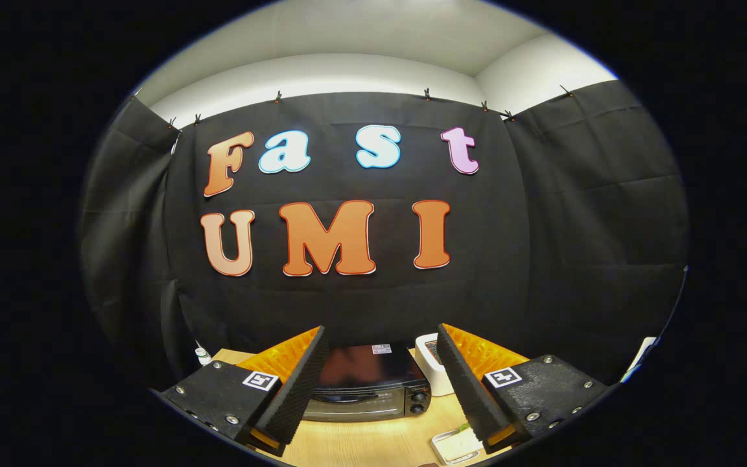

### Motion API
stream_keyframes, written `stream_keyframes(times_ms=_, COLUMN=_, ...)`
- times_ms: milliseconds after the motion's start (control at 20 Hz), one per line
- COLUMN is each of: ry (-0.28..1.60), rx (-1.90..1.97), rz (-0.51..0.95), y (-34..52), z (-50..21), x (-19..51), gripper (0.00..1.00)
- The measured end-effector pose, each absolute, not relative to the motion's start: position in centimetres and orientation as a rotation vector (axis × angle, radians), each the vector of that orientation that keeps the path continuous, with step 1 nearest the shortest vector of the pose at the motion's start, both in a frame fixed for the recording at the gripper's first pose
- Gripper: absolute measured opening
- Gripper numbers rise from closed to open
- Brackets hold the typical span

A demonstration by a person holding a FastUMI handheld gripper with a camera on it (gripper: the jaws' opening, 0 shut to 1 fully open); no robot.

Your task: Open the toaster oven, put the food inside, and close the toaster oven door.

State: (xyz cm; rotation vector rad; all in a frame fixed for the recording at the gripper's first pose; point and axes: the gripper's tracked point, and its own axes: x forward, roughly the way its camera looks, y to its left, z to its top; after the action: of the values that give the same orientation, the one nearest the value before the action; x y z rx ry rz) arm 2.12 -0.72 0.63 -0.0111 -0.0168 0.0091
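A black toaster oven (370,383) stands on a light wooden table (373,441), beyond and between my two fingers. Its glass door looks shut, with two knobs (419,402) on its right side. My gripper (380,389) is held high above the table, open wide, with nothing between its fingers. A small white dish (456,446) with something pale and a bit of green on it sits on the table near the right finger, partly hidden by it.
A white appliance (430,370) stands just right of the oven, behind the right finger. A small white bottle (203,356) is at the table's far left corner. The black cloth wall rises close behind the oven.
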Motion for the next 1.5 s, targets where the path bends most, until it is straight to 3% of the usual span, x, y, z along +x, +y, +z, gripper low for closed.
stream_keyframes(times_ms=600, ry=-0.043, rx=-0.016, rz=0.011, y=-1.1, z=-0.3, x=5.7, gripper=1.00)
stream_keyframes(times_ms=1500, ry=0.197, rx=-0.060, rz=0.115, y=6.7, z=-15.2, x=15.7, gripper=1.00)
